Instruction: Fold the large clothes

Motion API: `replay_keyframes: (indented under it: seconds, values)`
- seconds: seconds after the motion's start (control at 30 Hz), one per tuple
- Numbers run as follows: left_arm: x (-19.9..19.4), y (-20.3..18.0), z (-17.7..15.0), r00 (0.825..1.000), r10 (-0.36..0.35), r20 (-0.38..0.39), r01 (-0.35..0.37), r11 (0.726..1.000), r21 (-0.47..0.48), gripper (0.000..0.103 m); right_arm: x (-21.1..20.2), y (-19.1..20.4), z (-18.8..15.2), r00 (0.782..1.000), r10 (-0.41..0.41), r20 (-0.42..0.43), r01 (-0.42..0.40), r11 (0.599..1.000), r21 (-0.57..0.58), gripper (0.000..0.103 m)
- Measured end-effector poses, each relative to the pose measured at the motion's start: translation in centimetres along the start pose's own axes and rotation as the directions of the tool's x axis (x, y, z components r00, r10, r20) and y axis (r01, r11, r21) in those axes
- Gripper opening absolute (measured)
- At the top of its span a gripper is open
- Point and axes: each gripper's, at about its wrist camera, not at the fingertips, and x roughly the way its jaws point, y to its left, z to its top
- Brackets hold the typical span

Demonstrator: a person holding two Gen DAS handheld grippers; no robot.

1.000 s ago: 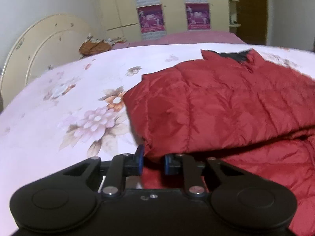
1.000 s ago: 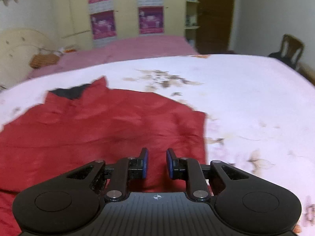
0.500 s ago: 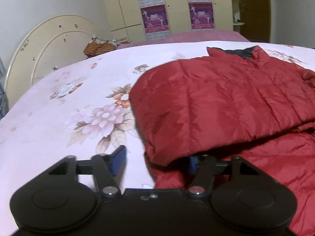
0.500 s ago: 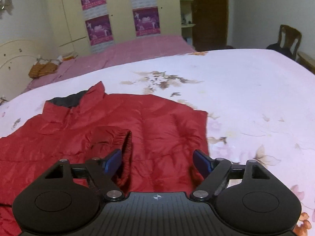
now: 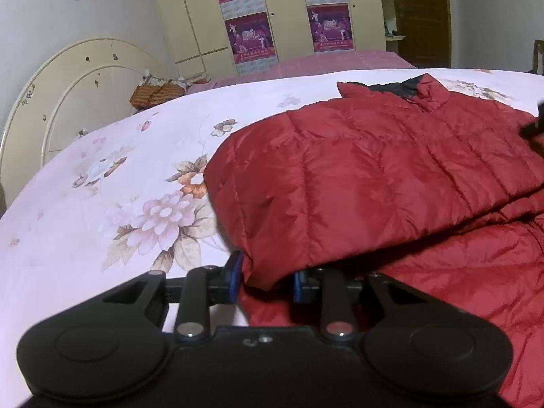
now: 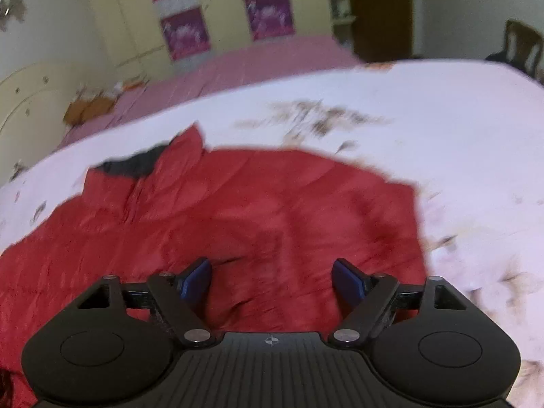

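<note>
The folded corner of the red jacket (image 5: 374,176) is enclosed by the left tongs (image 5: 263,277), whose jaws have just been closing. The right tongs (image 6: 272,280) are held wide above the jacket, nothing gripped, having just been closing.

text: none legible | posters (image 5: 249,37) on wardrobe (image 5: 190,13): print too small

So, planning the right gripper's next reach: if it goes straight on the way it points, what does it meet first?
Probably the red jacket, lying directly ahead of the right gripper; the blur leaves depth unclear.

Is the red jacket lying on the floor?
No, the red jacket lies spread on the flowery bedsheet on top of a bed.
</note>
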Motion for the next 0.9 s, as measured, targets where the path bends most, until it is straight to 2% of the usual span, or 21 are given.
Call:
replay_keyframes:
  seconds: [0.1, 0.17, 0.23, 0.3, 0.4, 0.47, 0.57, 0.67, 0.73, 0.8, 0.87, 0.9]
  values:
    - [0.1, 0.0, 0.3, 1.000, 0.011, 0.000, -0.011, 1.000, 0.002, 0.027, -0.5, 1.1, -0.2, 1.000, 0.010, 0.015, -0.009, 0.998, -0.060, 0.019]
    - [0.2, -0.2, 0.3, 1.000, 0.022, 0.001, -0.022, 0.999, 0.026, 0.027, -2.0, 1.1, -0.2, 0.997, -0.007, 0.077, 0.013, 0.997, -0.075, 0.018]
    - [0.2, -0.8, 0.2, 1.000, 0.018, 0.006, -0.018, 0.998, 0.065, 0.032, -3.6, 0.0, 0.3, 0.987, -0.044, 0.157, 0.054, 0.997, -0.061, 0.018]
    - [0.1, -1.8, 0.1, 1.000, 0.023, 0.012, -0.025, 0.993, 0.111, 0.031, -3.3, -0.8, 0.3, 0.984, -0.101, 0.147, 0.111, 0.992, -0.057, 0.018]
    - [-0.4, -2.3, 0.1, 1.000, 0.007, -0.008, -0.006, 0.989, 0.147, 0.030, -1.9, -1.8, -1.0, 0.986, -0.150, 0.072, 0.153, 0.987, -0.048, 0.018]
    - [-1.1, -1.5, 0.4, 0.999, -0.040, -0.033, 0.043, 0.992, 0.116, 0.033, -1.8, -2.0, -1.6, 0.984, -0.166, 0.062, 0.169, 0.984, -0.047, 0.018]
    - [-2.7, 0.9, 1.1, 0.991, -0.122, -0.048, 0.123, 0.992, 0.011, 0.035, -1.9, -2.4, -1.6, 0.978, -0.197, 0.071, 0.200, 0.979, -0.029, 0.018]
    - [-4.5, 2.8, 2.5, 0.989, -0.147, -0.002, 0.146, 0.986, -0.076, 0.034, -1.8, -2.8, -1.9, 0.984, -0.176, 0.040, 0.178, 0.983, -0.050, 0.019]
    - [-4.5, 3.2, 3.7, 0.988, -0.150, 0.022, 0.152, 0.983, -0.101, 0.034, -1.8, -2.7, -1.8, 0.983, -0.177, 0.046, 0.180, 0.981, -0.072, 0.020]
    - [-3.0, 2.7, 5.0, 0.988, -0.150, 0.028, 0.152, 0.984, -0.097, 0.034, -2.5, -3.1, -1.5, 0.981, -0.181, 0.072, 0.185, 0.982, -0.038, 0.027]
    - [-1.1, 2.0, 6.0, 0.989, -0.143, 0.022, 0.145, 0.985, -0.097, 0.034, -3.4, -3.1, -1.3, 0.970, -0.209, 0.124, 0.214, 0.977, -0.023, 0.039]
    - [-0.2, 1.7, 6.4, 0.989, -0.145, 0.022, 0.147, 0.984, -0.104, 0.034, -4.1, -3.0, -1.2, 0.961, -0.222, 0.163, 0.229, 0.973, -0.020, 0.042]
